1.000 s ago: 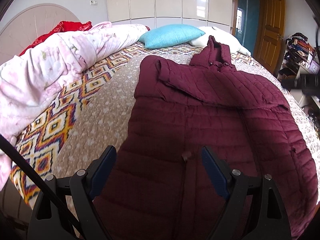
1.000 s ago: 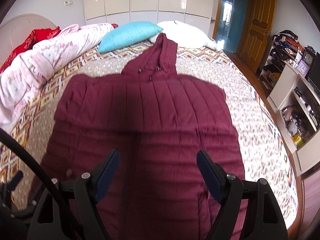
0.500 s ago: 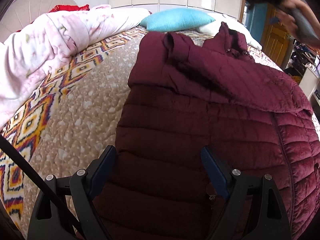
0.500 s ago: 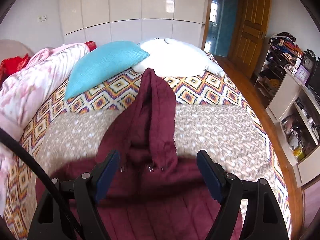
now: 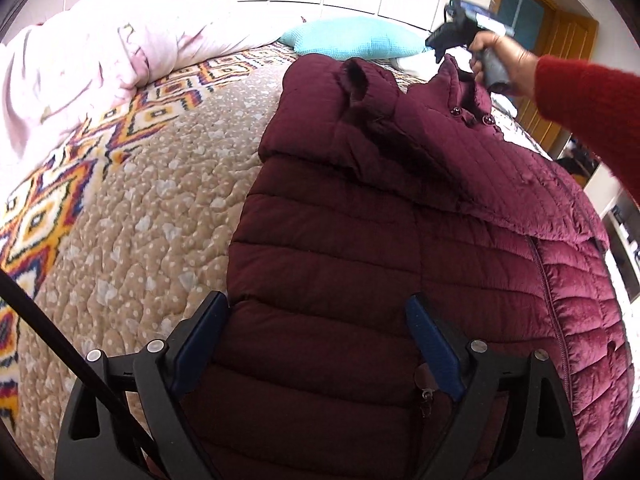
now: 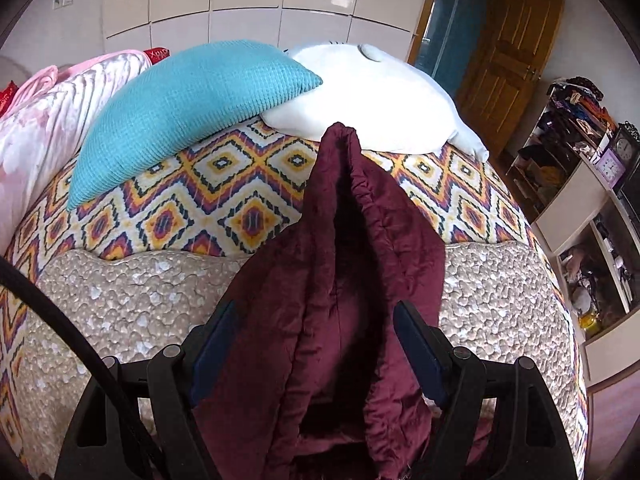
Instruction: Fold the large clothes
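A maroon quilted hooded jacket [image 5: 380, 240] lies flat on the bed, front up, with one sleeve folded across its chest. My left gripper [image 5: 316, 344] is open, low over the jacket's lower left part, its fingers apart on either side of the fabric. My right gripper [image 6: 316, 344] is open above the jacket's hood [image 6: 344, 248], which lies pointing toward the pillows; the hood sits between the spread fingers. In the left wrist view the right gripper [image 5: 464, 36] shows held in a hand over the hood.
The bed has a beige quilted cover [image 5: 132, 216] and a diamond-patterned blanket [image 6: 224, 200]. A teal pillow [image 6: 188, 108] and a white pillow [image 6: 376, 92] lie at the head. A pink duvet [image 5: 80, 64] is bunched at left. Shelves [image 6: 592, 216] stand at right.
My right gripper has moved up the jacket from the body to over the hood. My left gripper has moved forward and lower over the jacket's left side. Both stay open.
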`<action>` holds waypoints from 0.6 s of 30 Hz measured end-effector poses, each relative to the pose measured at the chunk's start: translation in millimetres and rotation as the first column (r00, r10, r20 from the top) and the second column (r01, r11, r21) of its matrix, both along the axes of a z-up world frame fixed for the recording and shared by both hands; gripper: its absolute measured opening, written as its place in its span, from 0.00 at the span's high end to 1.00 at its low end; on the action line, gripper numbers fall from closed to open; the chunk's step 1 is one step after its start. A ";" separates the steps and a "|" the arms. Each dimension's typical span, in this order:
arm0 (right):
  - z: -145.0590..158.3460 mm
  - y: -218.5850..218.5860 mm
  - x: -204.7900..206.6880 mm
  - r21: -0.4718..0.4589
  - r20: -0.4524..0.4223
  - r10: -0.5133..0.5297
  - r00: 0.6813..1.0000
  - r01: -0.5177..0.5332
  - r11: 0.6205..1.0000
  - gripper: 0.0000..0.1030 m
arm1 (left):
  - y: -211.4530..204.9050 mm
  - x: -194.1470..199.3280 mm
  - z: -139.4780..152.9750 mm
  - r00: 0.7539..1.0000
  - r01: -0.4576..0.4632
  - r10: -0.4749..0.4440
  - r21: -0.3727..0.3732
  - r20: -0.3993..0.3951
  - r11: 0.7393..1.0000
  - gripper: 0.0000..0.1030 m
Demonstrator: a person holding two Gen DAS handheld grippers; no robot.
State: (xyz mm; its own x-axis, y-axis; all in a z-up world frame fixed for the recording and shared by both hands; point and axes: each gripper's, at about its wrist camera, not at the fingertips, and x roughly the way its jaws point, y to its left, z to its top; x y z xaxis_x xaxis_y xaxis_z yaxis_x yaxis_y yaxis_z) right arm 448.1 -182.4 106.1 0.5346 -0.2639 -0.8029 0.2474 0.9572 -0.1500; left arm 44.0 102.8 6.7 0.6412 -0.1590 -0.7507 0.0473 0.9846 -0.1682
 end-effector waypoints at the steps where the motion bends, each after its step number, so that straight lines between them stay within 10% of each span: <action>1: -6.6 -2.0 5.4 -0.004 -0.008 -0.002 1.000 0.002 1.000 0.19 | 1.2 0.1 -0.4 1.000 -0.001 0.001 -0.009 -0.002 1.000 0.13; 3: -19.5 -6.0 15.3 -0.017 -0.021 -0.011 1.000 0.011 1.000 0.24 | 2.2 0.0 -0.6 1.000 -0.004 0.004 -0.020 -0.003 1.000 0.13; 5: -31.2 -9.5 21.7 -0.019 -0.041 -0.008 0.999 0.007 1.000 0.56 | 2.6 1.6 -2.5 1.000 -0.006 0.006 -0.025 -0.013 1.000 0.12; 6: -34.7 -10.8 22.6 -0.006 -0.056 -0.005 0.998 0.005 1.000 0.92 | 2.8 2.1 -3.4 1.000 -0.007 0.006 -0.026 -0.018 1.000 0.12; 12: 29.6 -8.4 -33.9 0.113 0.065 0.035 0.997 -0.043 0.993 0.94 | 5.8 4.1 -6.2 0.999 -0.010 0.009 -0.042 -0.031 0.999 0.12; 18: 118.5 33.7 -188.7 0.159 0.157 0.252 0.955 -0.277 0.948 0.94 | 8.1 6.8 -8.2 0.999 -0.014 0.012 -0.048 -0.039 0.999 0.12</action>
State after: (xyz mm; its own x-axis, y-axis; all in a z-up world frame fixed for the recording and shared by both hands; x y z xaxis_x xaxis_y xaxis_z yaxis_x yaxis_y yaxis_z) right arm 259.3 -148.7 224.6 0.6703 0.0416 -0.7409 -0.0123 0.9989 0.0449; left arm 50.8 110.9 -1.5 0.6140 -0.1871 -0.7668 0.0266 0.9758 -0.2168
